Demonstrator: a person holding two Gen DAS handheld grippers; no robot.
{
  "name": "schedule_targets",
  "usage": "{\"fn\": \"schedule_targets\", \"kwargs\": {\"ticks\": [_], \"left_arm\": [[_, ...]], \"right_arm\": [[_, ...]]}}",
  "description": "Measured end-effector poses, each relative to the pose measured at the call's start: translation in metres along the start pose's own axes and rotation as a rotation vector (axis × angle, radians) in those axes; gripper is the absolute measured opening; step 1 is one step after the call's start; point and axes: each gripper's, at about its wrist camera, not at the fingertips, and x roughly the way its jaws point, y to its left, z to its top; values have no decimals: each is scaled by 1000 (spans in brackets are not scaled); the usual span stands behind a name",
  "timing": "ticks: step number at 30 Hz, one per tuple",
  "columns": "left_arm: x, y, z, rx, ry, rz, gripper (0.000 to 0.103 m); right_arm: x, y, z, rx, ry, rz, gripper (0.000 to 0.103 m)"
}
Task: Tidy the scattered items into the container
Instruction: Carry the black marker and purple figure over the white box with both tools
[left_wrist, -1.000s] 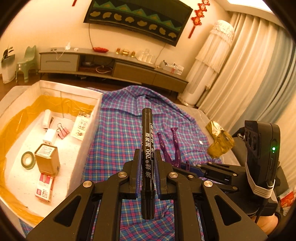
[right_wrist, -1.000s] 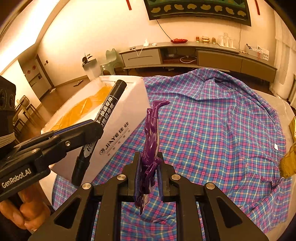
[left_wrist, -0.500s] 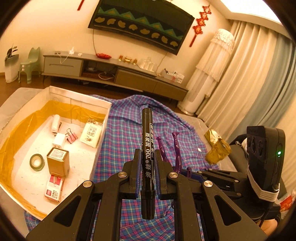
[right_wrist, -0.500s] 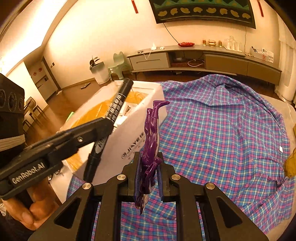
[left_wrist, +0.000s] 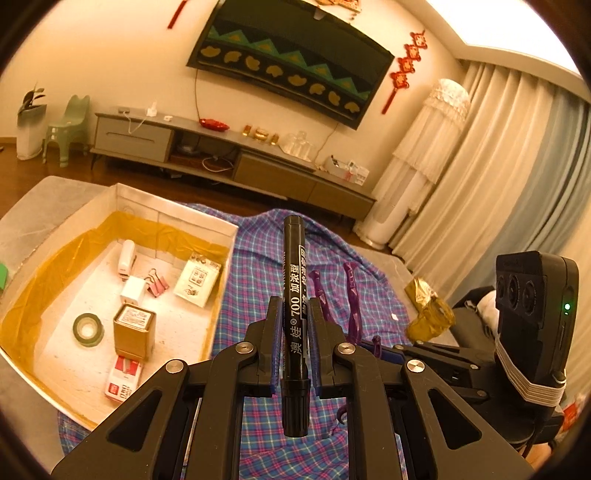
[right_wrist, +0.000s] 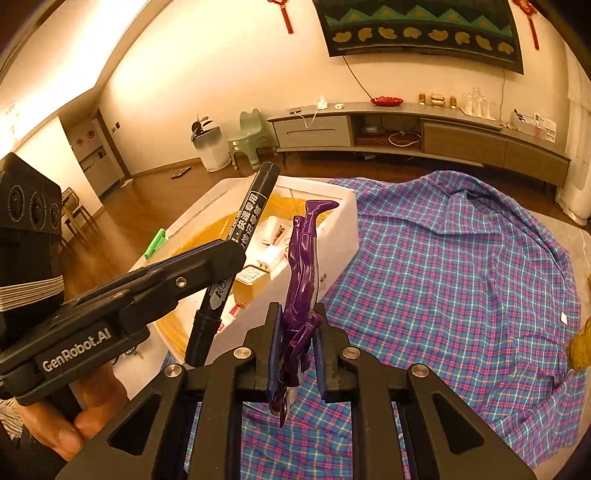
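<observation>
Left gripper (left_wrist: 293, 343) clamped on black marker (left_wrist: 293, 291); right gripper (right_wrist: 297, 354) clamped on purple clip (right_wrist: 301, 280). Risk: 2 tools colliding above white box (left_wrist: 221, 273), items dropping onto plaid cloth (right_wrist: 443, 266).

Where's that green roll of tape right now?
In the left wrist view, the green tape roll lies flat inside the white box, at the left, beside the small brown box.
</observation>
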Motion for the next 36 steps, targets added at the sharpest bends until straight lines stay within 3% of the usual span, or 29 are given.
{"fn": "schedule_targets", "kwargs": {"ticks": [36], "left_arm": [[-17,95,19,-156,-39,73,13]], "right_arm": [[50,47,47,-80,1,80,17]]}}
